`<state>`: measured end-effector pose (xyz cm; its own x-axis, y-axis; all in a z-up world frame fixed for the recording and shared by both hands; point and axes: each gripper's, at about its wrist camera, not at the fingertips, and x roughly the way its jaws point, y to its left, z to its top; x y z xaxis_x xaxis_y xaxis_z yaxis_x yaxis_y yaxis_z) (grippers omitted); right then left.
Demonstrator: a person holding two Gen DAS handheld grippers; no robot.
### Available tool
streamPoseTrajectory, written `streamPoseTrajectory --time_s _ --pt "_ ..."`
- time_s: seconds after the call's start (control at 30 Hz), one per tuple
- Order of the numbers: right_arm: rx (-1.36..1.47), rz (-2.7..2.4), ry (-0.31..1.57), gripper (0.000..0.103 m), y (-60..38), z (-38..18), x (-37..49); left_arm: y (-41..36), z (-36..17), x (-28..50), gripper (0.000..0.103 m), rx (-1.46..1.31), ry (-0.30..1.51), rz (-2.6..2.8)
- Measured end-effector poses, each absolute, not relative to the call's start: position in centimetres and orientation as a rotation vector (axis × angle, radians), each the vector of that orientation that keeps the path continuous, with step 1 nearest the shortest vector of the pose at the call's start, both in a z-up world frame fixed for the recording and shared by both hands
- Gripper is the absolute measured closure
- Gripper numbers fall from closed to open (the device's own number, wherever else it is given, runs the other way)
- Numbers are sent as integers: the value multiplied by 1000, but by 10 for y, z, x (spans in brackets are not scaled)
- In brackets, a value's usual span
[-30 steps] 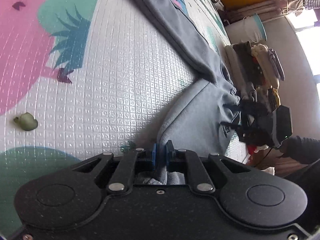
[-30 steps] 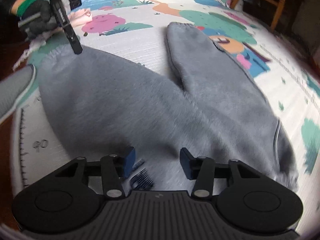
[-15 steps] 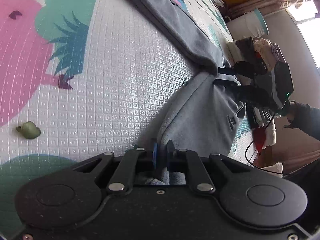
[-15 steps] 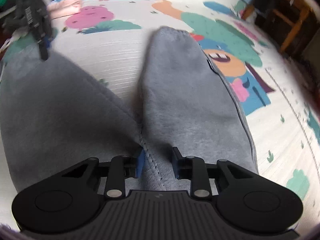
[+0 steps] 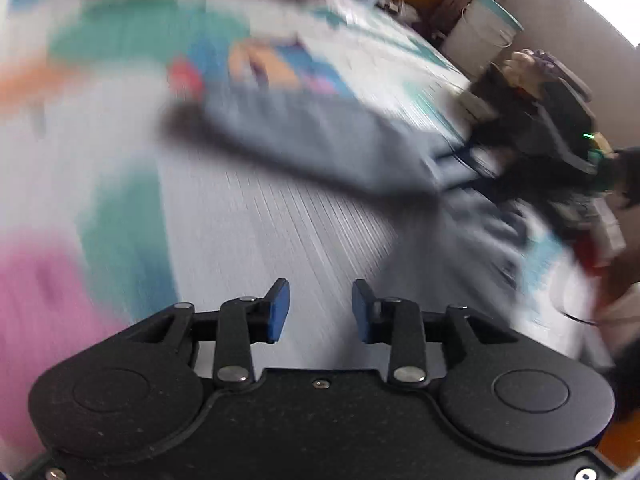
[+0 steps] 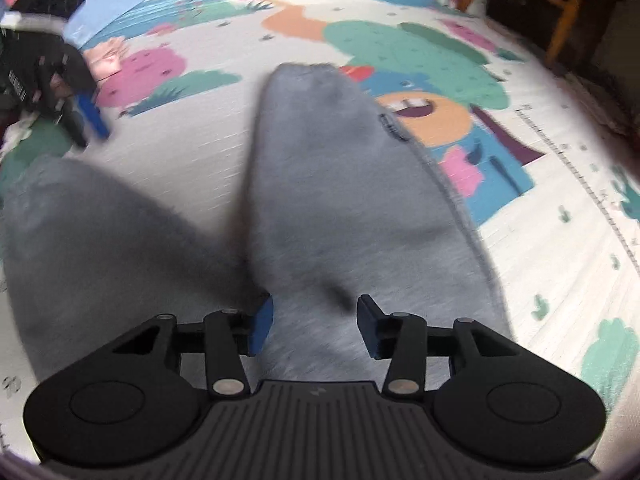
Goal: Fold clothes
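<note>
Grey sweatpants (image 6: 340, 184) lie spread on a colourful play mat (image 6: 540, 208), one leg stretching away and the other off to the left (image 6: 88, 240). My right gripper (image 6: 314, 324) is open and empty, low over the crotch of the pants. My left gripper (image 5: 320, 310) is open and empty above bare mat; its view is blurred by motion. The pants show there as a grey band (image 5: 320, 144), with my right gripper at the right (image 5: 560, 140). My left gripper also appears in the right wrist view at the upper left (image 6: 86, 120).
A white bucket (image 5: 484, 32) and a pile of clothes (image 5: 532, 72) stand beyond the mat's far right edge in the left wrist view. A wooden chair (image 6: 560, 12) stands at the mat's far right in the right wrist view.
My left gripper has let go of the pants, opened and swung away over the mat. My right gripper has opened wider over the crotch of the pants.
</note>
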<state>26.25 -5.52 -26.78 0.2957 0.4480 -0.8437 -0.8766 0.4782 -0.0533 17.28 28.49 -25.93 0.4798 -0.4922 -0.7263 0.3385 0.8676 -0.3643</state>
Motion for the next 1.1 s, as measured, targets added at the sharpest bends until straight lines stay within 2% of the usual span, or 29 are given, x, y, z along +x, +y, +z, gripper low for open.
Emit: streamPoseTrajectory --time_s 0.03,0.2,0.37,0.4,0.43,0.47,0.53,0.57,0.63,0.67,0.73,0.87,1.0,1.1 --pt "-566 925 873 57 -57 -267 266 283 -253 188 59 -126 901 -479" --pt "-507 831 853 57 -69 -264 288 283 -258 280 58 -118 832 -342" --pt "-517 749 834 57 -76 -272 316 258 -271 340 59 -67 879 -287" --pt "-507 750 842 56 -79 -273 320 257 -271 343 62 -50 884 -290" --pt "-496 751 851 54 -81 -275 324 257 -272 345 70 -33 889 -294" --pt "-486 751 859 48 -84 -277 328 257 -272 347 74 -16 894 -298" --pt "-465 753 876 46 -89 -281 336 257 -273 349 78 -12 896 -312" --pt "-454 753 885 49 -92 -282 340 259 -273 348 78 -24 892 -313" --pt "-433 755 901 64 -97 -286 348 260 -274 346 78 -32 876 -323" --pt "-422 755 910 83 -99 -288 352 261 -275 343 78 -34 868 -329" --pt "-396 771 927 92 -103 -285 358 265 -271 336 79 -54 840 -345" --pt "-280 766 921 96 -118 -270 371 282 -262 335 79 -177 758 -326" --pt "-334 716 931 95 -114 -287 378 251 -285 354 80 -16 843 -289" --pt "-326 718 897 95 -115 -281 374 254 -284 356 79 -57 827 -259"
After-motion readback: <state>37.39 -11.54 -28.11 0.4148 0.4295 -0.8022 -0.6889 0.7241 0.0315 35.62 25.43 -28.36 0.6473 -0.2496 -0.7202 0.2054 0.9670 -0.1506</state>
